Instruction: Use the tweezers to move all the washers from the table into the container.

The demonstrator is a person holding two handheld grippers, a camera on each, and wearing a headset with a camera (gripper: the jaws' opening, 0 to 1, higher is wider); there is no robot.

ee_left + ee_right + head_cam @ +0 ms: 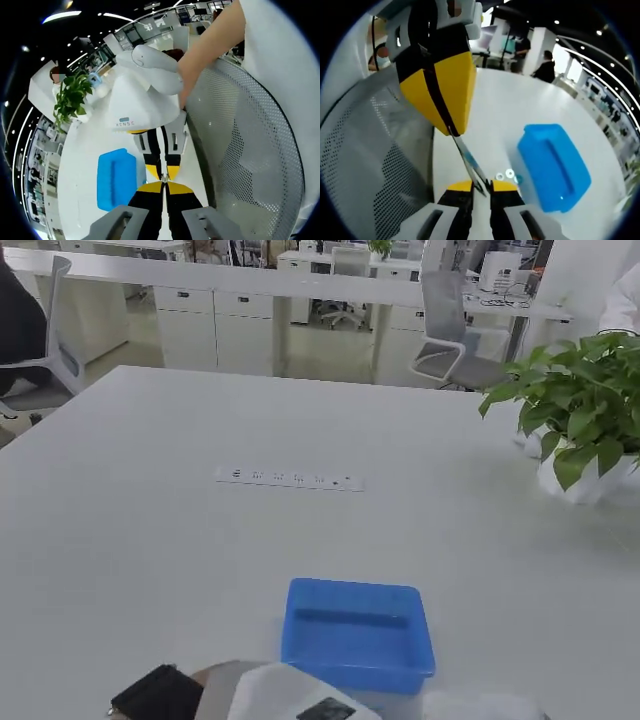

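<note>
Washers [505, 174] lie on the table [485, 100] just beside the blue container [552, 167]. Left gripper [451, 132] and right gripper [481, 189] both clamp the tweezers [467, 160], one at each end. Bare tabletop surrounds the container.

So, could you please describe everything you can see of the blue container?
The blue container is a shallow rectangular tray, plastic by its look, with rounded corners, a raised rim and an open top. It stands upright on the white table, near the person's edge. It looks empty inside. Small washers lie on the table beside one corner; contact is unclear.
</note>
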